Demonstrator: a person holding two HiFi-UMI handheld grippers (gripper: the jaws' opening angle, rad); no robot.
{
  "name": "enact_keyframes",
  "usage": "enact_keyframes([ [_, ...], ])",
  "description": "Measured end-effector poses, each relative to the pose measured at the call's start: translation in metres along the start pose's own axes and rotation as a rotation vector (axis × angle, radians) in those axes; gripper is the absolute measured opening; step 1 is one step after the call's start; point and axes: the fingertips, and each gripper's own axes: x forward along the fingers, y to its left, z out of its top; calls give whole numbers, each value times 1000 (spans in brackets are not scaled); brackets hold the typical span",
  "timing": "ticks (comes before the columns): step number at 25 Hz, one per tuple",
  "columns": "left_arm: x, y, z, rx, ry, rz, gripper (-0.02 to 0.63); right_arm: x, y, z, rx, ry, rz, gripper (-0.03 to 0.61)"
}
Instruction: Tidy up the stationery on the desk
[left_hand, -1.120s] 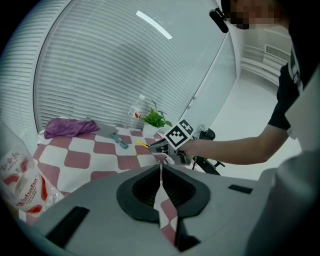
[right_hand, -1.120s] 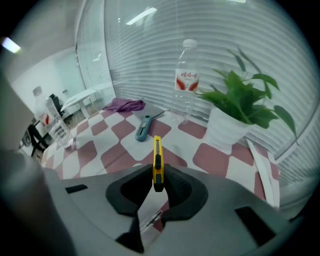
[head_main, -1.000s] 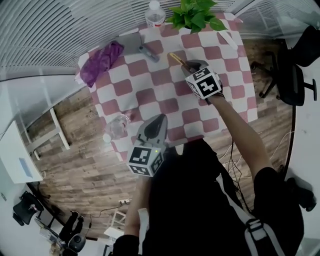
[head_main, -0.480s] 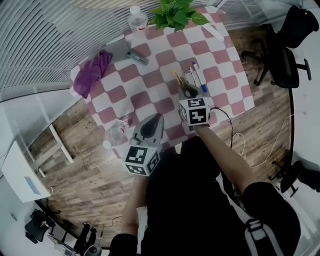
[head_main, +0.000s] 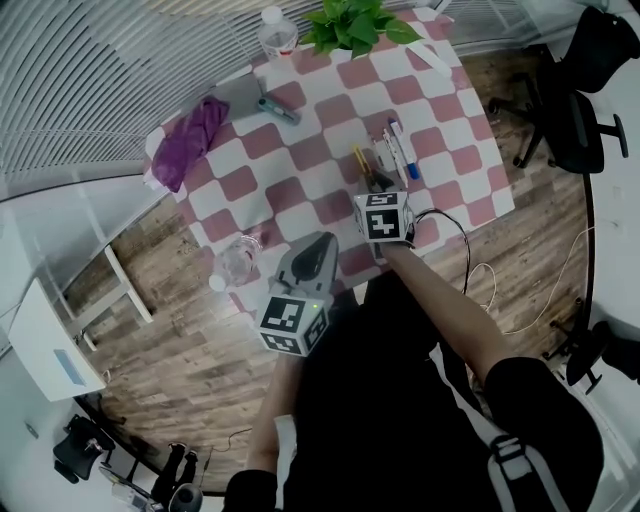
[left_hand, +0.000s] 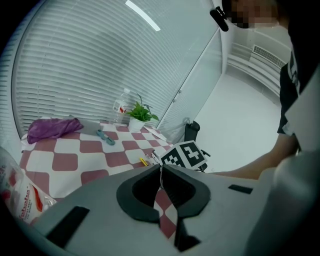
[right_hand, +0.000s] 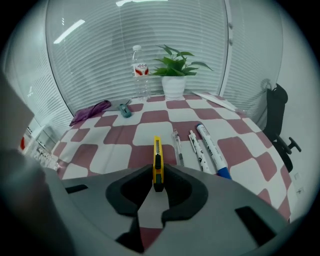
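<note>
In the head view, the right gripper (head_main: 374, 186) reached over the middle of the checkered table (head_main: 300, 170). Its tip was at the near end of a yellow utility knife (head_main: 358, 160) that lay just left of a row of pens (head_main: 398, 152). The left gripper (head_main: 320, 242) hung at the table's lower edge. A small teal tool (head_main: 275, 108) sat well apart at upper left beside a purple cloth (head_main: 188, 128), so the gathering looked partly done, with that tool probably still to fetch.

The left gripper view showed what the head view could not: its jaws were pressed together with nothing between them.

The right gripper view showed its jaws narrowly parted and clamped on the knife's near end. The knife ran parallel to a clear pen (right_hand: 177, 145), a white pen (right_hand: 196, 147) and a blue-tipped marker (right_hand: 212, 149). Whether the knife already rested on the cloth could not be told.
</note>
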Motion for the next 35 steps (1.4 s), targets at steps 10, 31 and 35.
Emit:
enact_keyframes([
  [10, -6, 4, 1, 1, -3, 2, 41, 4, -6, 0, -34, 13, -44, 86],
  [31, -24, 8, 0, 10, -32, -29, 41, -26, 27, 17, -55, -55, -1, 129],
  [35, -31, 7, -1, 25, -42, -36, 41, -27, 63, 37, -77, -94, 80, 139],
])
